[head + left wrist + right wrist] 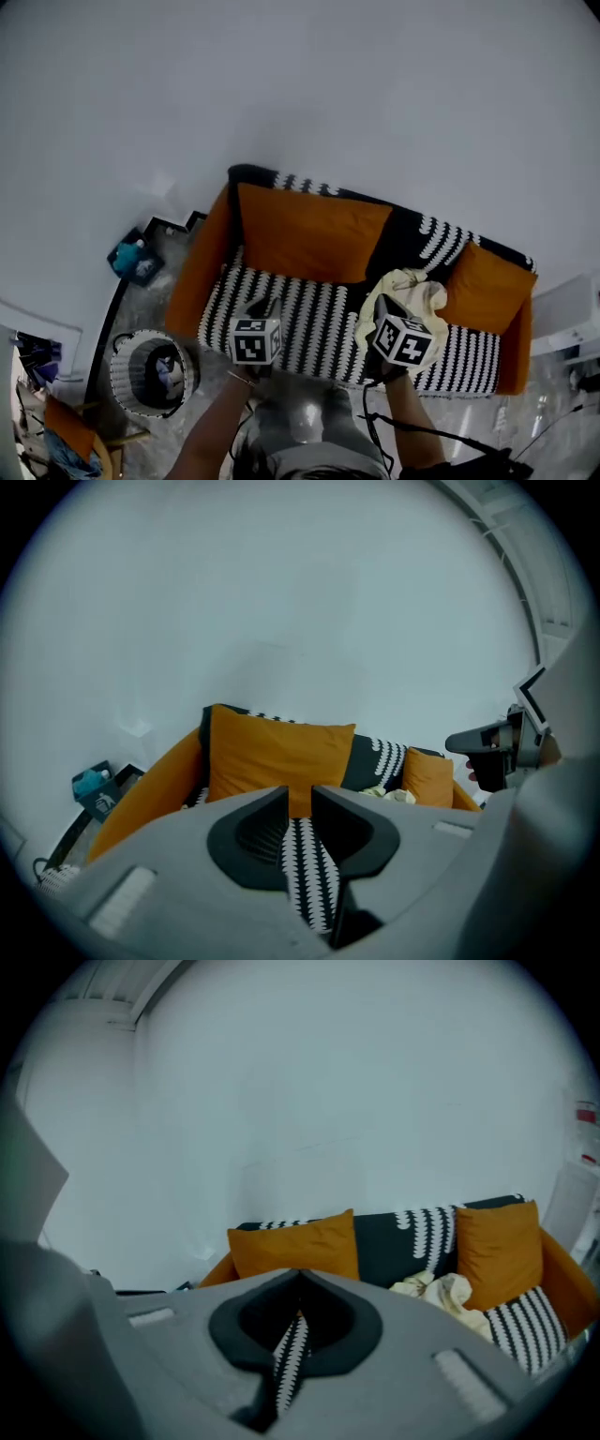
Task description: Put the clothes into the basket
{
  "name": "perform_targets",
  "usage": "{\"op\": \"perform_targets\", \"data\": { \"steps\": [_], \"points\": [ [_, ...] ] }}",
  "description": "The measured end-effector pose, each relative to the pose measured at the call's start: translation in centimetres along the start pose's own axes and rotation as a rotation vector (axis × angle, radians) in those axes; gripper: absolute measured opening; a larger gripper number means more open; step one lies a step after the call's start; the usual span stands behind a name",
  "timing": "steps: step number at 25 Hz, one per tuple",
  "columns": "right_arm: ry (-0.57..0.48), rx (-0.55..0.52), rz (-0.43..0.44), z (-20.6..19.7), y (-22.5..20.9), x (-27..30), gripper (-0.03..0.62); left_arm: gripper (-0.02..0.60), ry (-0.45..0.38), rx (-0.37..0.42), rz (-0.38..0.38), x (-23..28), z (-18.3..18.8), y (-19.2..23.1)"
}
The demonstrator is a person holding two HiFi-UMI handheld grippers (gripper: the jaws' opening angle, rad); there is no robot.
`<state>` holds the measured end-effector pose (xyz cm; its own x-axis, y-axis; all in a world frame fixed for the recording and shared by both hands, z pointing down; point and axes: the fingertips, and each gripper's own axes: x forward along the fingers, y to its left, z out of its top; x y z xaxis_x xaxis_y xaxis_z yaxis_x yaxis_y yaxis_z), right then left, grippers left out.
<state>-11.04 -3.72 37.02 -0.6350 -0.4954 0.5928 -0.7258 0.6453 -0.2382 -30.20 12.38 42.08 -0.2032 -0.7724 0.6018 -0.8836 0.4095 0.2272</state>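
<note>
Cream garment (415,284) lies crumpled on the right part of the sofa (309,323) seat, against the small orange cushion (487,286) at the sofa's right end and close under the backrest. It is the only loose clothing I can see on the sofa. The basket (150,373) stands on the floor off the sofa's left end, near its front corner, with some cloth already in it (which pieces, I cannot tell).

By far the nearer one is the right gripper (384,305). In the head view its tip sits over the garment's front-left edge. In the right gripper view the garment lies to the right of the jaws and a little beyond them, not between them. Its jaws are closed tip to tip with nothing in them.

Hanging above the middle of the seat, in front of the large orange cushion (309,234), the left gripper (265,307) is well apart from the garment. Its jaws stand a narrow gap apart, and only striped seat shows through.

My judgement is that the pick falls to the right gripper, which must open and swing slightly right and down onto the heap. The heap shows no clear long axis. The carry then runs leftward along the whole sofa to the basket.
</note>
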Motion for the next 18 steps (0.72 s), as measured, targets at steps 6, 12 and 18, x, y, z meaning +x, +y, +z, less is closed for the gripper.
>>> {"op": "perform_targets", "data": {
  "steps": [6,12,18],
  "points": [
    [-0.028,0.092,-0.139,0.4,-11.8,-4.1,0.003,0.086,0.028,0.102,-0.138,6.0,1.5,-11.4],
    [-0.040,0.126,-0.213,0.5,-21.1,-7.1,0.003,0.086,0.039,0.156,-0.226,10.4,1.4,-21.6],
    [-0.048,0.167,-0.253,0.6,-28.1,-9.3,0.003,0.086,0.072,0.193,-0.265,13.3,0.6,-28.7]
  ]
}}
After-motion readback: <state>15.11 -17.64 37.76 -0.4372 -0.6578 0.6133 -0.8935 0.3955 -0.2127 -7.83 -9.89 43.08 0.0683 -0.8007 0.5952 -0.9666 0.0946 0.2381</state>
